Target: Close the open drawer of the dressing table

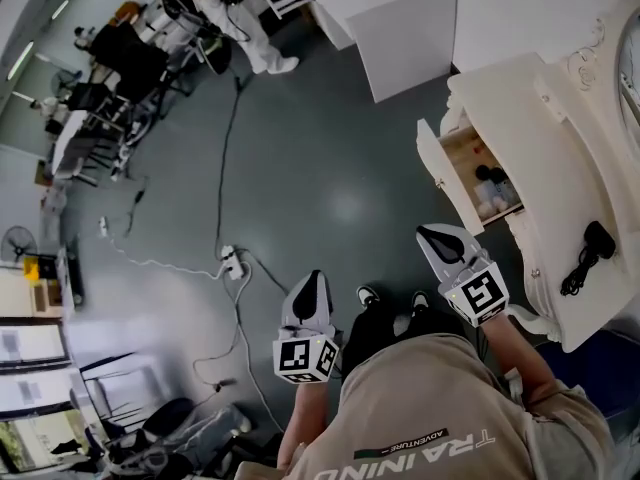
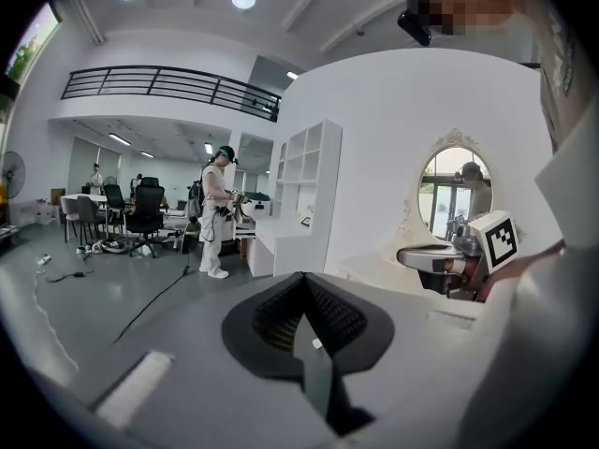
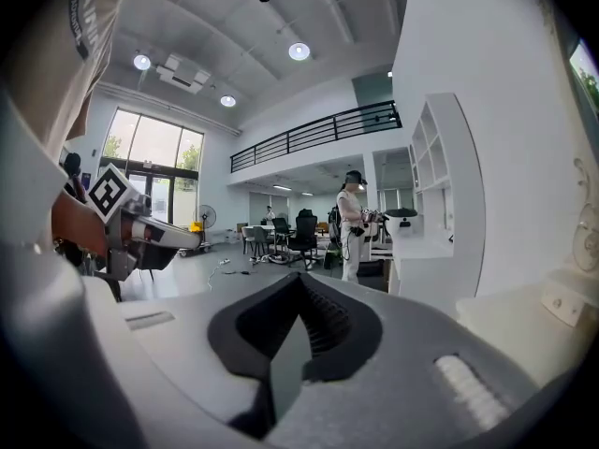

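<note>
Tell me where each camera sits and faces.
Head view: on the person's head, steeply down at the cream dressing table and its open wooden drawer; left gripper, right gripper, beige shirt, shoes show.
Left gripper view: on the left gripper, along its shut jaws toward a white shelf unit and oval mirror; right gripper at right.
Right gripper view: on the right gripper, along its shut jaws into the hall; left gripper at left.
Gripper views share the person in white.
</note>
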### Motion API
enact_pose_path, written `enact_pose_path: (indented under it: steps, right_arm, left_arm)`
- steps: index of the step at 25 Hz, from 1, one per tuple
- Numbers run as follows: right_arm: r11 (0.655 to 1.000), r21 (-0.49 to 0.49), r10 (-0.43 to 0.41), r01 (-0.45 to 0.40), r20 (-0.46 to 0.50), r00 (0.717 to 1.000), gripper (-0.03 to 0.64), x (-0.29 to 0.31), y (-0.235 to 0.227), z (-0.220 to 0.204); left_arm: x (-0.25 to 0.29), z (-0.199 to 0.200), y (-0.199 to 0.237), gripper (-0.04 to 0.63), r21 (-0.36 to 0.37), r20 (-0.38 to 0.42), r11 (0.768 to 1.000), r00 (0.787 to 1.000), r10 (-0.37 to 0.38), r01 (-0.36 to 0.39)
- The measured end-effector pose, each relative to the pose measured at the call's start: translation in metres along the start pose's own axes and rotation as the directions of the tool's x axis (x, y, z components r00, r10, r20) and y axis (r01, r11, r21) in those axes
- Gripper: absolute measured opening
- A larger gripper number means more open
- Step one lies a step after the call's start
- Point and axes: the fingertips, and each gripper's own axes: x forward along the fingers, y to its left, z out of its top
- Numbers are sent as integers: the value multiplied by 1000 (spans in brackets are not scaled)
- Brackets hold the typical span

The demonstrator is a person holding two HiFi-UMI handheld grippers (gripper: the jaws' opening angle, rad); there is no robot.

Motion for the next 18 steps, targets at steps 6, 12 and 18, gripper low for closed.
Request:
enact_pose_path:
  steps: [6, 12, 18]
  right_arm:
    - [999, -17, -33, 32, -18, 999, 2, 36, -7, -4]
    - [989, -58, -136, 137, 19, 991, 2, 75, -39, 28]
    - [972, -5, -236, 237, 26, 971, 2, 124, -34, 36]
  left_arm:
    - [44, -4, 31, 18, 2, 14, 998, 998, -59, 59]
    - [94, 46, 82, 18, 81, 66, 984, 984, -167, 162]
    - [125, 46, 131, 18, 75, 57, 967, 967, -249, 244]
